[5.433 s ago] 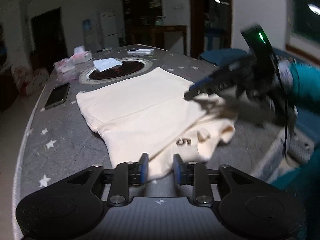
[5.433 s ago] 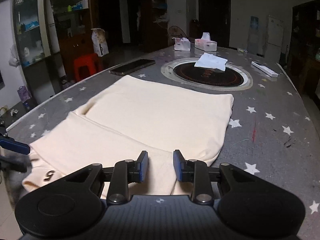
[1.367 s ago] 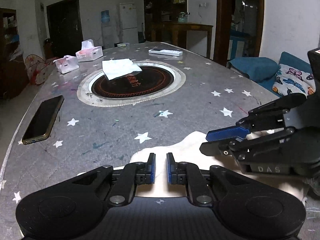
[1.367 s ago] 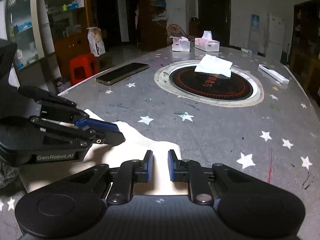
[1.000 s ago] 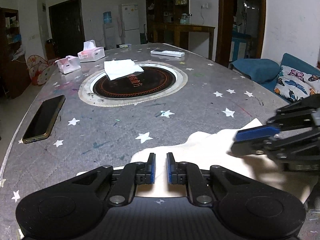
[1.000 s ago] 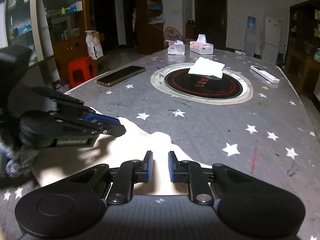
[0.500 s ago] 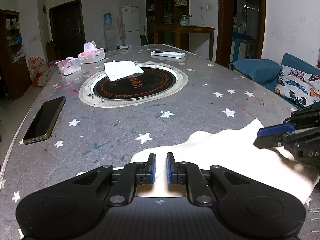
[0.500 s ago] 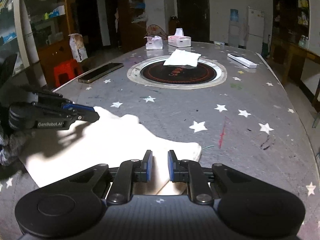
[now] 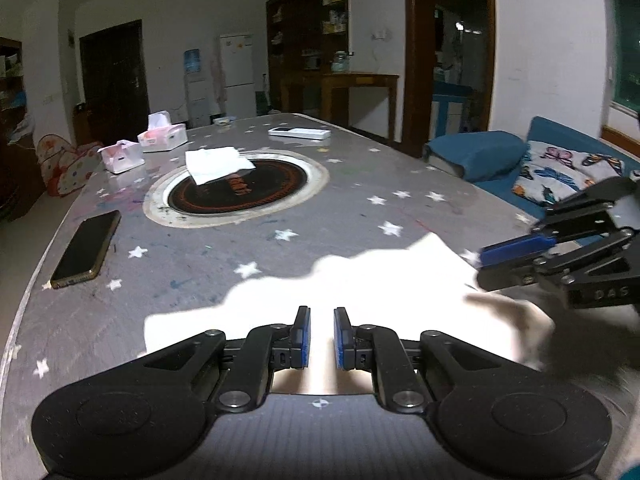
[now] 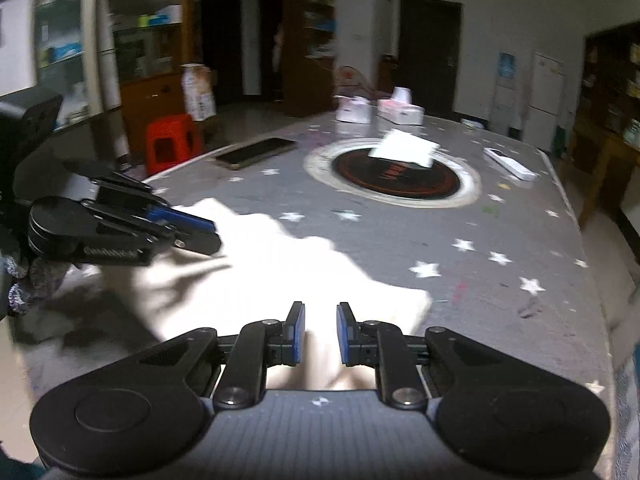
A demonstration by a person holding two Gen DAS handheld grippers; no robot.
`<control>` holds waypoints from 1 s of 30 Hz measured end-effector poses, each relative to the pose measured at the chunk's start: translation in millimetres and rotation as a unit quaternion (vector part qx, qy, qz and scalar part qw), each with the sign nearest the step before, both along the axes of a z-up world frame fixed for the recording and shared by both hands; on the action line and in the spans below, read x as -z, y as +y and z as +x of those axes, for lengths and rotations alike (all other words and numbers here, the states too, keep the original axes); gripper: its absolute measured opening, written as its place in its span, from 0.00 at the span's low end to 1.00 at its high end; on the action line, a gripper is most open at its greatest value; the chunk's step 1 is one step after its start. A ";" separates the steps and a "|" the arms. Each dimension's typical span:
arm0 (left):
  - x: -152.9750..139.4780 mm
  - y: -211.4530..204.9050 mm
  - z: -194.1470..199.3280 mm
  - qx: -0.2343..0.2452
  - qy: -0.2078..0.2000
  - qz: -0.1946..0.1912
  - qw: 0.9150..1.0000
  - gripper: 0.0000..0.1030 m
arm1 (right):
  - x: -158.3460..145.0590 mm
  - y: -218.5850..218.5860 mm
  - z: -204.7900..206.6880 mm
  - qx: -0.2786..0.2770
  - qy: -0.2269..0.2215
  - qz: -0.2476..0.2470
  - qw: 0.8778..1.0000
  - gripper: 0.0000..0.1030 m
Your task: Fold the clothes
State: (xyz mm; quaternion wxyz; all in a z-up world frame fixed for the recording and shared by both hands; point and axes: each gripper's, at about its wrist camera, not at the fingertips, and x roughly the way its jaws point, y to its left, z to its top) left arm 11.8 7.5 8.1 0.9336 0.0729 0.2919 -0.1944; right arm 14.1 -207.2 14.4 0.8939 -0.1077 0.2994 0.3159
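Nearby, left gripper (image 9: 321,338) and right gripper (image 10: 319,333) each pinching cream garment (image 9: 376,292) edge, bare table (image 9: 344,216) beyond.

We are in a home dining room: star-patterned table (image 9: 360,184) with inset hotplate (image 9: 240,192), fridge (image 9: 237,68), shelving (image 10: 132,40), sofa cushions (image 9: 568,172).

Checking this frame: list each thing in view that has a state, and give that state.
Cream garment: folded into a small bundle on the table, held at two spots.
Left gripper: jaws shut on the garment.
Right gripper: jaws shut on the garment.
Phone: flat, screen dark.
White cloth: lying across the round hob.
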 end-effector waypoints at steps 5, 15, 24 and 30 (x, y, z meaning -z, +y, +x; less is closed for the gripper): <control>5.6 -0.8 -17.6 0.000 0.002 0.011 1.000 0.13 | 13.5 16.3 -17.6 -0.016 0.004 -0.002 1.000 0.15; 20.5 12.0 -21.7 -0.029 0.017 0.018 0.999 0.14 | 16.2 -2.9 -18.3 0.018 0.038 0.047 0.998 0.15; 21.7 32.1 -28.7 -0.064 0.020 -0.007 0.998 0.20 | 22.7 -21.0 -12.0 0.050 0.053 0.039 0.997 0.15; 19.9 55.4 -24.6 -0.095 0.030 -0.032 0.994 0.19 | 24.4 -23.2 -10.9 0.047 0.058 0.039 0.996 0.15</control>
